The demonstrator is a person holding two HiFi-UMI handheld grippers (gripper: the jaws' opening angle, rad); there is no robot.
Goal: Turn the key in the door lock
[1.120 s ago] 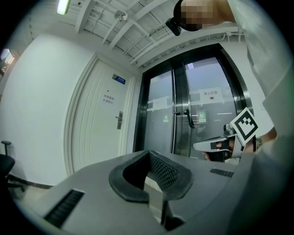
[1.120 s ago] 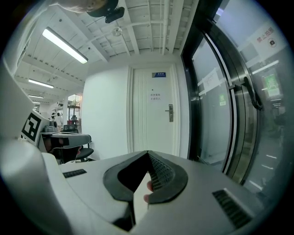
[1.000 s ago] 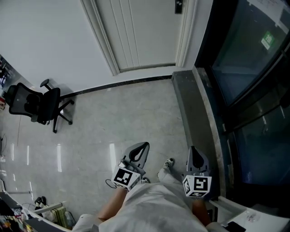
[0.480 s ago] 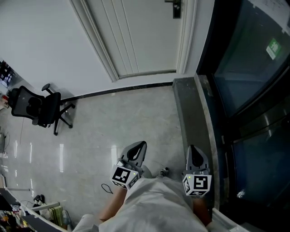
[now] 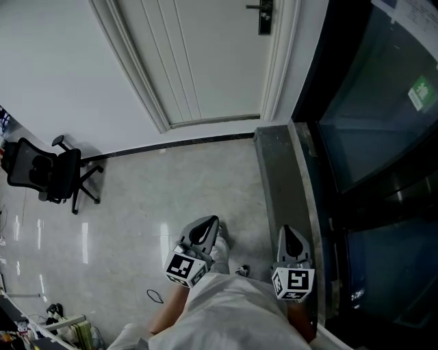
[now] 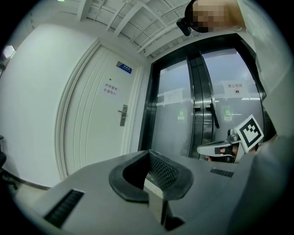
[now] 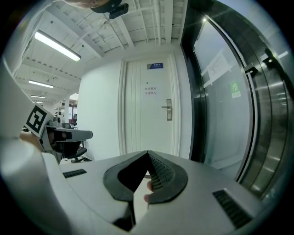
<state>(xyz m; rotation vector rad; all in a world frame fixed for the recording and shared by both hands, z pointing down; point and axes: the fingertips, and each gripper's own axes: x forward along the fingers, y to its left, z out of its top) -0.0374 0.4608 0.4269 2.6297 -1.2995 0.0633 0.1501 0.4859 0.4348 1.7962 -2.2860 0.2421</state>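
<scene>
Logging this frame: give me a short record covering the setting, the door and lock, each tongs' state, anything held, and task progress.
setting: glossy floor, dark glass wall on the right
door: white door ahead, appears closed
lock: handle plate near the door's right edge; no key discernible
left tongs: shut, nothing between the jaws
right tongs: shut, nothing between the jaws
other: black office chair by the left wall
progress: both tongs well short of the door; lock not yet reached
</scene>
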